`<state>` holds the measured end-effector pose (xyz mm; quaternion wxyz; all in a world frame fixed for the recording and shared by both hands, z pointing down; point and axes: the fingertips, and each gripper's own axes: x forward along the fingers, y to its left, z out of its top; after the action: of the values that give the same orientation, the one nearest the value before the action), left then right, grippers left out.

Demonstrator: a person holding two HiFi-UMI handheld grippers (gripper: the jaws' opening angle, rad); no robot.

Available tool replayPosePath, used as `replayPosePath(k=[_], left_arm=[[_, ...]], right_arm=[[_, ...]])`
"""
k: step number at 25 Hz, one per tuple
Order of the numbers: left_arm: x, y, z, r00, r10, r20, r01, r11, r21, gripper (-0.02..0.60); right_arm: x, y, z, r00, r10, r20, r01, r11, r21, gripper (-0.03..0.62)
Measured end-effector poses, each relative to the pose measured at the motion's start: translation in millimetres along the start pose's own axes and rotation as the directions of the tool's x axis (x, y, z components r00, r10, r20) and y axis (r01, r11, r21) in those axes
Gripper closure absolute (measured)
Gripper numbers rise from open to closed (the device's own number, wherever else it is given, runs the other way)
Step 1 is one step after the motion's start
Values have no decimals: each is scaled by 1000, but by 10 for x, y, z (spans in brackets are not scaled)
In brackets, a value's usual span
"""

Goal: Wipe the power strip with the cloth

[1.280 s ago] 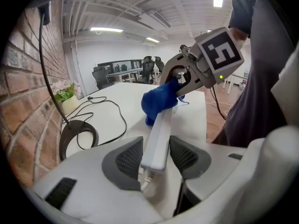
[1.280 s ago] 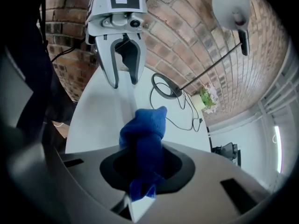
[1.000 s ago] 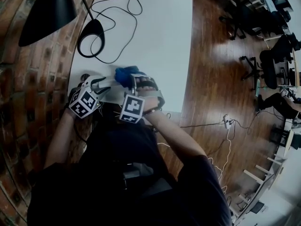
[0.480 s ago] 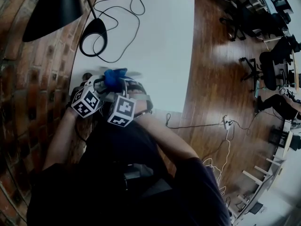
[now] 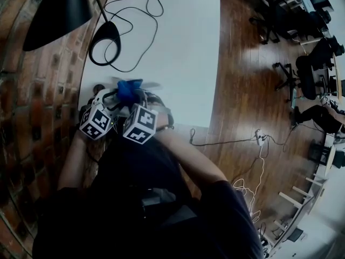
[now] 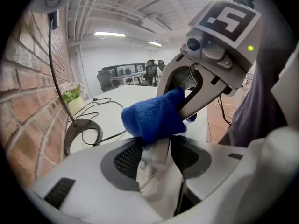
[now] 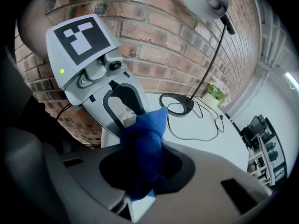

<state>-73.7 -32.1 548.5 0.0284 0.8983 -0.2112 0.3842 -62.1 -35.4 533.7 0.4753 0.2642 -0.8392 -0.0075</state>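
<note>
Step in hand: the wiping itself, as I judge it; the cloth (image 7: 142, 134) lies against the far end of the power strip (image 6: 156, 154)
Left gripper (image 6: 158, 146): my jaws stand partly apart and pinch the power strip by its two sides, cord (image 6: 147, 172) end towards me
Right gripper (image 7: 140, 171): my jaws are nearly together and nip the cloth, which bulges out ahead of them in a blue wad
Where the power strip is: held up in my left gripper at the near left corner of the table (image 5: 183, 47), close to the brick wall (image 5: 32, 90), not lying flat
Next move: I reckon the wad has to be drawn along the strip's face while the left grip holds it firm; the covered end leaves little room, so I may need to turn the strip to bring up a fresh side
Only the head view shows: both grippers meeting close to my body, and the lamp (image 5: 54, 9) with its lead looped over the far part of the table
Only the left gripper view shows: the strip's white body and cord between my pads, with the cloth capping its end
Only the right gripper view shows: how deep the cloth sits in my right jaws; the strip is almost wholly hidden behind the wad there
</note>
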Motion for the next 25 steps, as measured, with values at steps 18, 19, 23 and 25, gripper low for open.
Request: replayPosePath(k=[18,19,23,25], left_arm=[[-129,53,-135,997,-45,58,52,989,-138,391],[-129,49,-136,997,-43,59,51,989,-138,391],[-124,46,-134,998,-41,52,48,990,-136,391],[-124,39,-136,998,-46,45,52,990,-131,391]], right_arm=[[72,47,22,996,70,-59,-74,994,-75,528],[79,71,50,996,72,-52,-76,994,-83,527],[130,175,181,996,83,-37,-86,990,-114,526],[153,222,231,995,89,-33,-93,987,-128,526]])
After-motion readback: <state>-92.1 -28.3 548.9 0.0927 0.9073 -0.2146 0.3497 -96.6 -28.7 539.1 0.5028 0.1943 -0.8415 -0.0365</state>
